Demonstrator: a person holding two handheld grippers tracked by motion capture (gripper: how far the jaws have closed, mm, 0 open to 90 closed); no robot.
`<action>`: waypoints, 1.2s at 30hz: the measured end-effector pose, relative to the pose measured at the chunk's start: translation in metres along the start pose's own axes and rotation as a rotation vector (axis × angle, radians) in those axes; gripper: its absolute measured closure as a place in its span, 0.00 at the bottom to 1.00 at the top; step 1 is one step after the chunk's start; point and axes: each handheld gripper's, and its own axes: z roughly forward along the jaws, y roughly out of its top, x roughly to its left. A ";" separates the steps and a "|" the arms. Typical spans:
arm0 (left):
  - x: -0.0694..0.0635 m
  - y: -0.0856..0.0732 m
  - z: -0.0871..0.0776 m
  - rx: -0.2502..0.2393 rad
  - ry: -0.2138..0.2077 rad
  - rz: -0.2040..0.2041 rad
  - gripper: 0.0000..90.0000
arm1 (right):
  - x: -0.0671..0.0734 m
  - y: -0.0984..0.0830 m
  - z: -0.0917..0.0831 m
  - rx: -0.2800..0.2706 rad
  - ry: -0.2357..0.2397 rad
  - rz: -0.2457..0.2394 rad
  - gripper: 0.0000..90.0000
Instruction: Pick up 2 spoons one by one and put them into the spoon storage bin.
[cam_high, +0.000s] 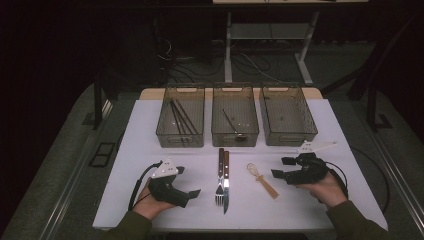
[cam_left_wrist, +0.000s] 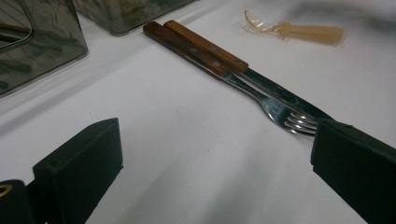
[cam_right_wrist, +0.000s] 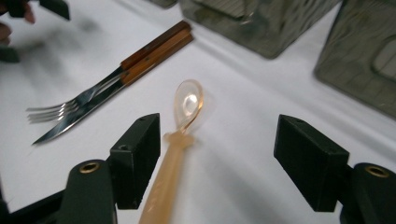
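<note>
Right gripper sits at right of centre in the high view, held in the person's right hand, aimed left toward the plastic spoon. Its fingers are spread wide with nothing pinched. In the right gripper view the spoon lies between them, handle running down to the bottom edge just beside the left finger, bowl pointing up toward frame centre. Can't tell if the handle touches that finger.

Spoon lies flat on the white bench, tilted diagonally, lower centre-right of the high view, well apart from the fork and knife.

Fork and knife lie side by side, touching, at frame centre, wooden handles toward the top, tines and blade toward the bottom.

Left gripper at lower left of the high view, in the left hand, resting low on the bench and pointing right toward the fork tines. Fingers spread, nothing between them but bare bench. In the left gripper view, the fork's tines sit right next to the right-hand finger.

Three clear bins stand in a row across the upper middle of the bench. Left bin holds dark sticks, middle bin one thin stick.
</note>
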 end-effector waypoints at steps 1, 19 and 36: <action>0.000 0.000 0.000 0.000 -0.001 0.001 0.01 | 0.002 -0.001 0.000 0.007 -0.004 -0.003 0.35; -0.001 0.000 0.000 0.001 0.003 0.002 0.01 | 0.029 -0.024 0.003 0.115 -0.015 -0.057 0.45; -0.001 0.000 0.001 0.007 0.003 0.005 0.02 | 0.041 -0.027 0.025 0.237 -0.029 -0.124 0.67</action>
